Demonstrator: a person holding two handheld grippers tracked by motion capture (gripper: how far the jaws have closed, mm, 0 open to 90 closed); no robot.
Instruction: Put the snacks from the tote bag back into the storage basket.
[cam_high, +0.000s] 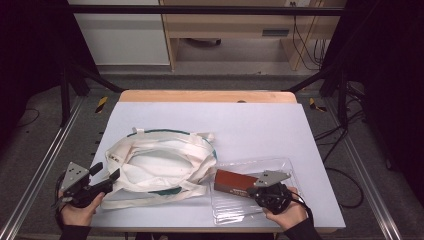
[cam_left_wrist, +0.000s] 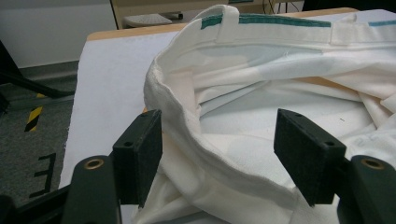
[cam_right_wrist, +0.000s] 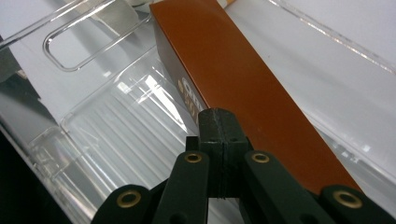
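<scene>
A white cloth tote bag (cam_high: 160, 167) with green trim lies open on the table, left of centre. My left gripper (cam_high: 107, 172) is at the bag's near-left edge and stands open. In the left gripper view the bag's rim (cam_left_wrist: 187, 121) runs between the two spread jaws of the left gripper (cam_left_wrist: 217, 154), and neither pad presses on it. A brown oblong box (cam_high: 235, 181) lies in a clear plastic tray (cam_high: 280, 165) at the right. My right gripper (cam_high: 252, 190) is over the tray, shut with nothing between its jaws; its tips (cam_right_wrist: 219, 119) sit at the box (cam_right_wrist: 233, 70) near its side edge.
The table has a pale sheet (cam_high: 260, 125) over it, with a wooden edge (cam_high: 207, 96) at the back. The clear tray (cam_right_wrist: 116, 135) has a ribbed floor and raised walls. Metal frame rails (cam_high: 45, 160) run along both sides of the table.
</scene>
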